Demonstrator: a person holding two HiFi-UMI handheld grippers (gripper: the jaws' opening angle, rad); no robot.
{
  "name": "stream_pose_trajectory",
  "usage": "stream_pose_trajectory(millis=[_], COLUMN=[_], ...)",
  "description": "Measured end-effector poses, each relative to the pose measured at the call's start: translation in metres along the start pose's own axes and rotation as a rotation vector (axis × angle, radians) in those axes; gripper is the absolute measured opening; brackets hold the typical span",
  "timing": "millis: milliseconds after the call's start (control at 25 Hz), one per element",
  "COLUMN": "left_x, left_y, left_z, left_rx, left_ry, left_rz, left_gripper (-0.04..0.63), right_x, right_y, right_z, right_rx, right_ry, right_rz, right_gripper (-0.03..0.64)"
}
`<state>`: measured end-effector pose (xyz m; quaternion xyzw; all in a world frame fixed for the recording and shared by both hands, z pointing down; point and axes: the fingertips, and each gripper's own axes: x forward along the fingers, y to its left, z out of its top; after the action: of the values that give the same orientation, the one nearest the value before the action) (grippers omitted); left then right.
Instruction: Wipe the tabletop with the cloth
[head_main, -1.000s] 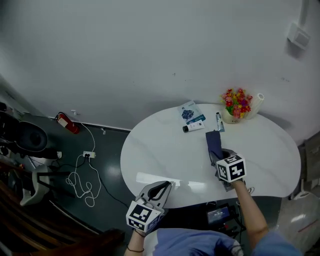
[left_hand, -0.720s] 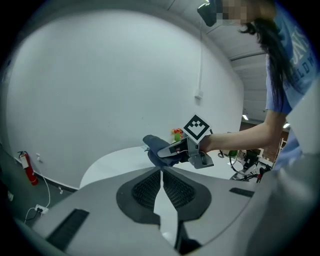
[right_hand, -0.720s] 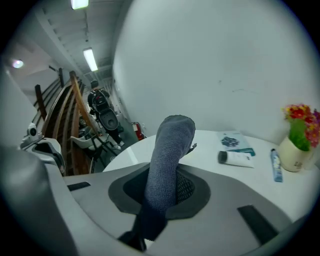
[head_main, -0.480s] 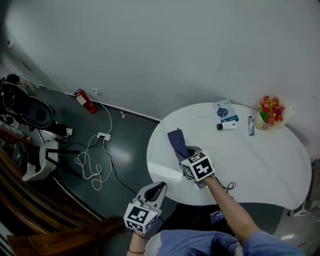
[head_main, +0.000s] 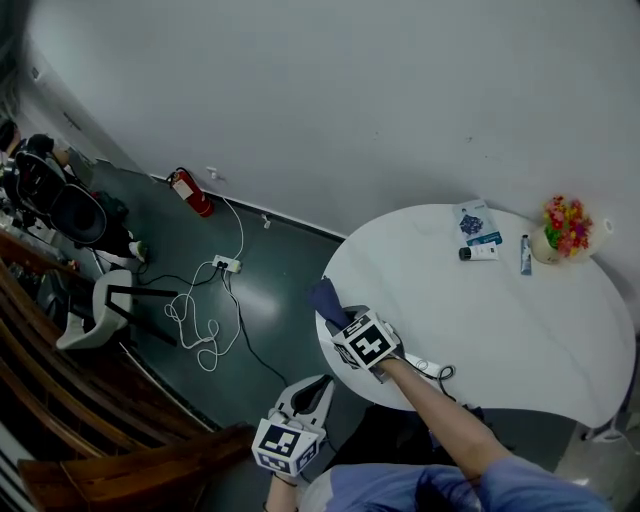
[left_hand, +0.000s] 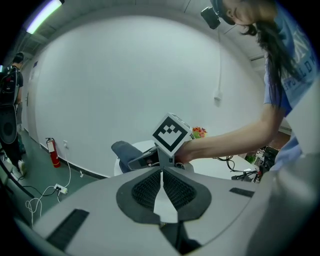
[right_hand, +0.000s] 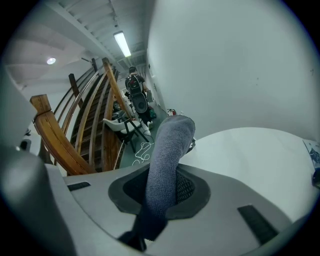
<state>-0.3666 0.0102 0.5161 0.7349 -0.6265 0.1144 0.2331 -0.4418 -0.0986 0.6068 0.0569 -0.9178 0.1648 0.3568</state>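
Note:
A dark blue cloth (head_main: 327, 298) lies pressed on the left rim of the white oval table (head_main: 480, 310). My right gripper (head_main: 340, 320) is shut on it; in the right gripper view the cloth (right_hand: 167, 150) sticks out in a thick roll between the pads of the gripper (right_hand: 165, 182). My left gripper (head_main: 318, 386) hangs below the table's near edge, over the dark floor. Its pads (left_hand: 147, 187) meet at the tips with nothing held. The left gripper view looks at the right gripper (left_hand: 150, 159), the cloth (left_hand: 125, 150) and the table (left_hand: 215, 166) from the side.
At the table's far right stand a flower vase (head_main: 565, 225), a booklet (head_main: 472, 220) and two tubes (head_main: 478, 252). A fire extinguisher (head_main: 190, 192), a power strip with a white cable (head_main: 225, 265), a chair (head_main: 90, 310) and a wooden railing (head_main: 100, 440) are on the left.
My right gripper has swept the cloth leftward across the table, from its right-middle part to the left rim. The head view has swung left. My left gripper stays low, off the table.

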Motion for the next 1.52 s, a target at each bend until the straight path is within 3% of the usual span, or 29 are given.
stream_pose_trajectory(millis=[280,440,760,1520], left_x=[0.013,0.032,0.081,0.192], left_y=[-0.016,-0.038,-0.105,-0.353], left_z=[0.004,0.009,0.025,0.049], left_rx=[0.022,0.041,0.107,0.283], left_ry=[0.001,0.008,0.026,0.064], left_rz=[-0.028,-0.078,-0.205,-0.592], left_gripper=[0.020,0.020,0.020,0.020], right_x=[-0.012,-0.044,-0.123,-0.393], right_y=[-0.033,-0.066,-0.138,-0.292], right_z=[-0.041,-0.054,-0.130,-0.335], right_rx=[0.044,0.071,0.174,0.451], right_ry=[0.054,0.034,0.071,0.058], right_rz=[-0.056,-0.119,-0.237,-0.586], right_gripper=[0.067,0.067,0.067,0.067])
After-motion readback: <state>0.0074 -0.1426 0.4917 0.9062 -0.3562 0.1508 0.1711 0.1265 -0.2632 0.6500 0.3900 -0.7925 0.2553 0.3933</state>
